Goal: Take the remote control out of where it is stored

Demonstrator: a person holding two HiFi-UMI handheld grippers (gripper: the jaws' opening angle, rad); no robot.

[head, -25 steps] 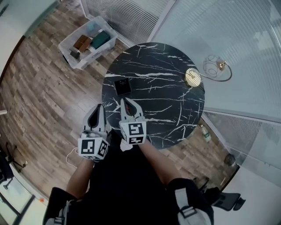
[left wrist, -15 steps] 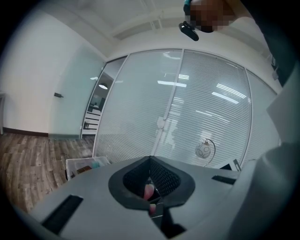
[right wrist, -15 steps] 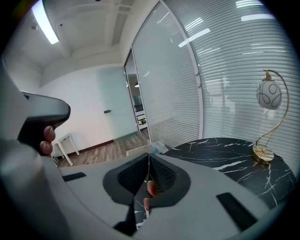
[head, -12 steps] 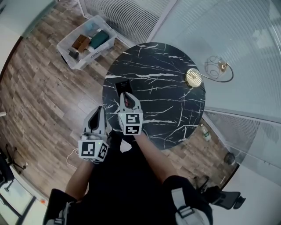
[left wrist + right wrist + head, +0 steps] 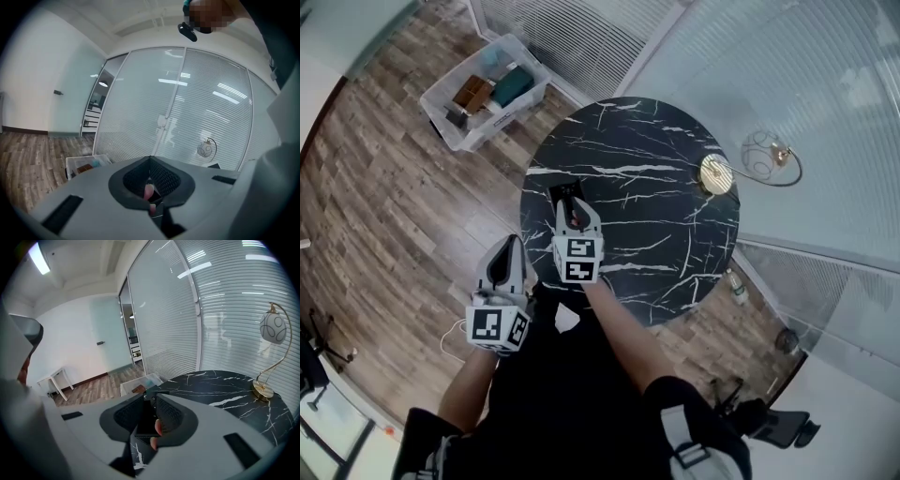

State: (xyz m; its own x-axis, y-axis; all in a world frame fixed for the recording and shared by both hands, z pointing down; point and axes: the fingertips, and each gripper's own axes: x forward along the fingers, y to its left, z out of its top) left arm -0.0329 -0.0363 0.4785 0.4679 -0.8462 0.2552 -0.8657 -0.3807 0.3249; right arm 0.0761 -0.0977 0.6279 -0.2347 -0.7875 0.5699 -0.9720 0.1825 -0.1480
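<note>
A black square holder (image 5: 562,190) lies near the left rim of the round black marble table (image 5: 656,159). My right gripper (image 5: 571,208) reaches over the table's near edge and covers most of the holder. In the right gripper view its jaws (image 5: 151,398) have just been opening. They stand slightly apart with a flat black thing (image 5: 143,417) in the gap and the pads clear of it. I cannot tell whether that thing is the remote or the holder. My left gripper (image 5: 508,246) hangs off the table at the left, over the floor, shut and empty (image 5: 149,159).
A clear plastic bin (image 5: 483,89) with several items stands on the wood floor beyond the table. A gold lamp base (image 5: 715,173) with a globe shade (image 5: 764,150) sits at the table's right rim. Glass walls with blinds close off the far side. A bottle (image 5: 736,286) stands on the floor.
My right gripper has moved forward and down over the table, from short of the holder to over it, and its jaws have parted. The left gripper has barely shifted.
</note>
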